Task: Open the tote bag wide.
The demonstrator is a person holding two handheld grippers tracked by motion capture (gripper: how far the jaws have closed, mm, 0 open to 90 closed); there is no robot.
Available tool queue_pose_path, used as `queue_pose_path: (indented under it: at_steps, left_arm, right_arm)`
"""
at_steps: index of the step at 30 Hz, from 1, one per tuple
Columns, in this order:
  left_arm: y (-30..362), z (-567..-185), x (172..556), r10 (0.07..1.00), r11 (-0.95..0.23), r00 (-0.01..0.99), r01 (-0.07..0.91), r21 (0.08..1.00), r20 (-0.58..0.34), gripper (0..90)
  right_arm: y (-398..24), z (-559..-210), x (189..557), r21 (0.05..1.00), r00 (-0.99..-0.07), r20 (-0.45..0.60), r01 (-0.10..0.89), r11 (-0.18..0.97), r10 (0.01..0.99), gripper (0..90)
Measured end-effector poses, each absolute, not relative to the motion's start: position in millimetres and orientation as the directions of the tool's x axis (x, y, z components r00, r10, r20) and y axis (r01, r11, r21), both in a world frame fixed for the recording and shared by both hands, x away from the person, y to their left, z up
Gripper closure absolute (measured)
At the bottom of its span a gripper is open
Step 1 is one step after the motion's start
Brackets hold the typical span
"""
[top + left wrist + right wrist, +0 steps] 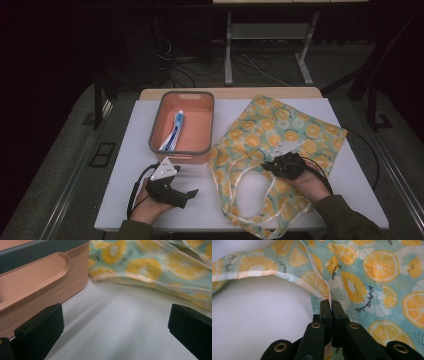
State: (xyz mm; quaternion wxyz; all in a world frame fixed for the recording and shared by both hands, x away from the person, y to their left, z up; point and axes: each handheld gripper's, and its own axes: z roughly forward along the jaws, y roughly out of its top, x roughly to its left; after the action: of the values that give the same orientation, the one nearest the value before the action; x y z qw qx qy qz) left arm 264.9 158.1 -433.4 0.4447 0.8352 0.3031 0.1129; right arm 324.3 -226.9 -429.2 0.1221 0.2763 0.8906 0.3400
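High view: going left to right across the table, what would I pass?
Left gripper held in a hand, then the orange bin with a blue and white tube lying inside it, then the right gripper, resting on the fruit-print tote bag.

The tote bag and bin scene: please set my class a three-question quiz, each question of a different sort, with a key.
1. True or false: the right gripper is shut on the tote bag.
2. What lies in the bin? A) a toothpaste tube B) a spoon C) a sock
3. Fill in: the left gripper has its jaws ____.

Key:
1. True; its jaws pinch the bag's edge.
2. A; the toothpaste tube.
3. Open, over bare table beside the bin.
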Motion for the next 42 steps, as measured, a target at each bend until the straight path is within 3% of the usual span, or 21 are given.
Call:
queue_pose_path:
  at_steps: [3,5,6,7,9,11,15,26,42]
  left_arm:
    - [158,-433,265,0.605,-0.42,0.792,0.405,0.812,-0.082,0.0]
    - [158,-433,265,0.604,-0.419,0.793,0.405,0.813,-0.083,0.0]
    - [157,-433,265,0.604,-0.419,0.793,0.405,0.813,-0.083,0.0]
    - [157,-433,265,0.603,-0.419,0.793,0.404,0.813,-0.083,0.0]
    - [157,-433,265,0.599,-0.421,0.796,0.402,0.813,-0.084,0.0]
    - [156,-433,264,0.595,-0.424,0.799,0.402,0.812,-0.085,0.0]
    - [155,-434,264,0.591,-0.423,0.802,0.401,0.813,-0.088,0.0]
    - [155,-434,264,0.592,-0.422,0.801,0.406,0.81,-0.093,0.0]
    - [155,-435,265,0.592,-0.422,0.8,0.41,0.809,-0.096,0.0]
  right_arm:
    - [-227,-433,331,0.674,-0.819,-0.014,0.416,0.611,0.574,86.2]
    - [-229,-431,328,0.676,-0.815,-0.017,0.417,0.607,0.579,73.2]
    - [-229,-431,328,0.676,-0.815,-0.017,0.417,0.607,0.579,73.2]
    - [-232,-427,325,0.692,-0.819,0.009,0.419,0.587,0.574,58.6]
    - [-235,-419,320,0.712,-0.82,0.021,0.413,0.567,0.571,49.0]
    - [-239,-412,311,0.729,-0.824,0.037,0.409,0.548,0.565,41.5]
    - [-243,-400,288,0.752,-0.845,0.062,0.39,0.531,0.532,34.9]
    - [-216,-405,235,0.743,-0.924,0.106,0.319,0.588,0.368,39.1]
    - [-170,-425,214,0.691,-0.973,0.118,0.224,0.687,0.199,54.7]
